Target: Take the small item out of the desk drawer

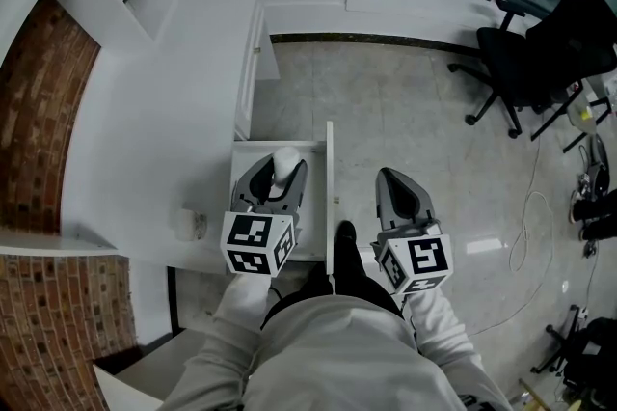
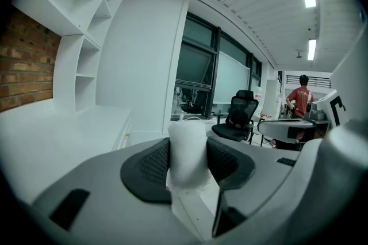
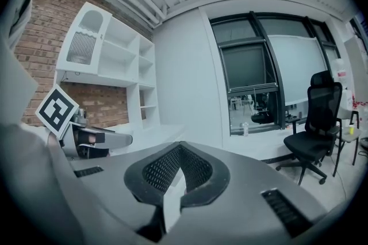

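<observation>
- The left tongs [image 2: 188, 159] are closed on the small item [image 2: 187, 146]. The jaws stand fairly wide because the item fills the gap, and both dark pads press on its sides.
- The small item is a white, stubby, upright piece with a rounded top. In the head view it hangs directly above the open drawer [image 1: 330, 197], over the inside of it, so it seems to be already lifted out.
- I judge it to be light and rather soft, like foam, because its surface looks matt and a little rough. It should not slip easily, but a hard squeeze may dent it.
- The hold is on its middle, with the top standing above the pads. This seems a good place, as a hold nearer the top could let it tip.
- The right tongs [image 3: 179, 172] are closed with nothing between the pads. They hang to the right of the drawer, beyond its front panel and above the floor.
- The white worktop [image 1: 164, 158] lies to the left of the drawer. The item could probably be put there without any special care.
</observation>
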Demonstrator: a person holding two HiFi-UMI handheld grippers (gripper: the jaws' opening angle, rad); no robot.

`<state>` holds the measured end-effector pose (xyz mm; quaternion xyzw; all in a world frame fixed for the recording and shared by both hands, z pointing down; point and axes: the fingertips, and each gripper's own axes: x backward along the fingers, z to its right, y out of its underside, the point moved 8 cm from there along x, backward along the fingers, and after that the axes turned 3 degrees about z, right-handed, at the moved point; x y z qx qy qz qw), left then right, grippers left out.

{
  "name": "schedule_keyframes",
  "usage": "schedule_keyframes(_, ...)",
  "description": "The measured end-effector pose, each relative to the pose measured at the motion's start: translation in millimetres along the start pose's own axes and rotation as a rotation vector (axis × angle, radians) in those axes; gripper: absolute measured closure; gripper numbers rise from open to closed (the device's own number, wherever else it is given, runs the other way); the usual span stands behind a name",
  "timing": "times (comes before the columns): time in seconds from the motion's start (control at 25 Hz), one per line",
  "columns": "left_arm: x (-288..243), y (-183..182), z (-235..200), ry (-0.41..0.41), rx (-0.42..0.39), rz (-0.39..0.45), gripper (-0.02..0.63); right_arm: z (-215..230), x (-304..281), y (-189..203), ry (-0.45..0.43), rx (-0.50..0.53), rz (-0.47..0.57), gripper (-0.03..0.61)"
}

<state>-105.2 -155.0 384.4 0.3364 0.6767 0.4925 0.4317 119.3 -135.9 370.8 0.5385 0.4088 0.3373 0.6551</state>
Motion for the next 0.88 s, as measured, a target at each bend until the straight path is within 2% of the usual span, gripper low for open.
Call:
schedule_keyframes(0.28,1.6,-0.3,1.1,-0.005,-0.014,-0.001,0.423,-0.3,1.4,-1.3,0.000,0.003,0.011,0.552)
schedule_keyframes(0.88,3.7,2.5,-4.8,-0.012,0.010,0.002,0.423,-5.9,0.0,-6.5,-0.015,0.018,0.014,0.552)
